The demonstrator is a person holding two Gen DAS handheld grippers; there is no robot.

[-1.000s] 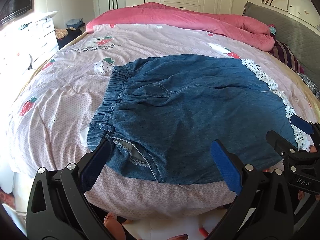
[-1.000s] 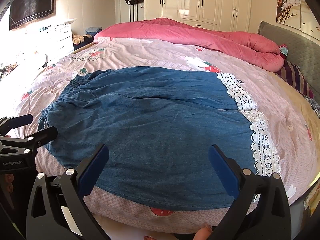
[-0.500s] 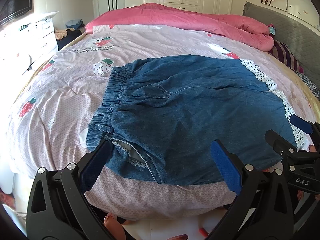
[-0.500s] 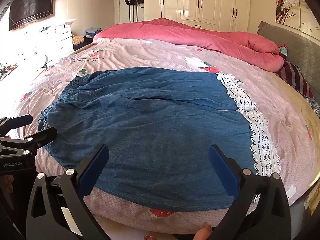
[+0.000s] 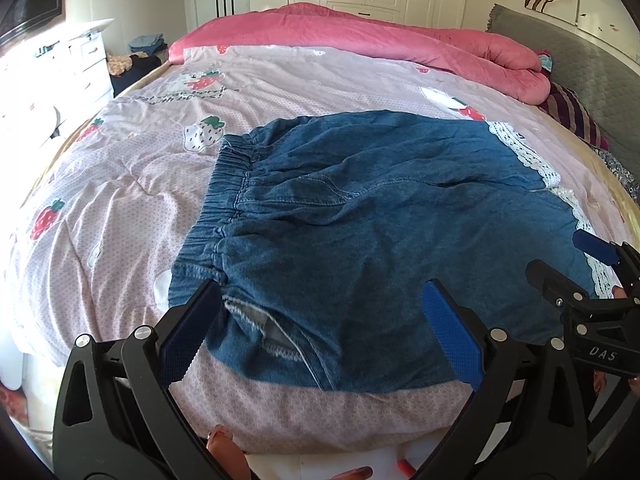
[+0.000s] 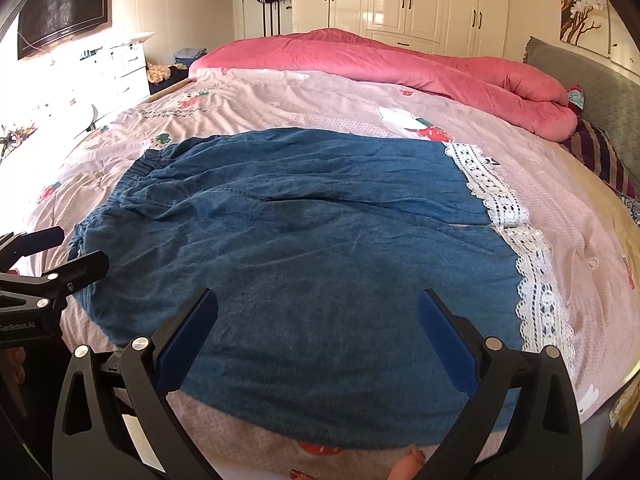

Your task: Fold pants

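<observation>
Both spread wide, holding nothing — left gripper (image 5: 320, 330) ahead of waistband (image 5: 218, 204) corner, right gripper (image 6: 318, 340) over pants (image 6: 304, 240) near edge; pinch both layers, lift evenly.

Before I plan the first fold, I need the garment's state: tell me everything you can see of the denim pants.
The pants are blue denim, looking soft and lightly wrinkled, and lie flat on the pink strawberry-print quilt. A gathered elastic waistband sits at the left, white lace trim edges the leg hems at the right, and a stitched pocket shows near the waist. The near edge lies close to the bed's edge. Only the quilt touches them; both grippers' jaws are open.
</observation>
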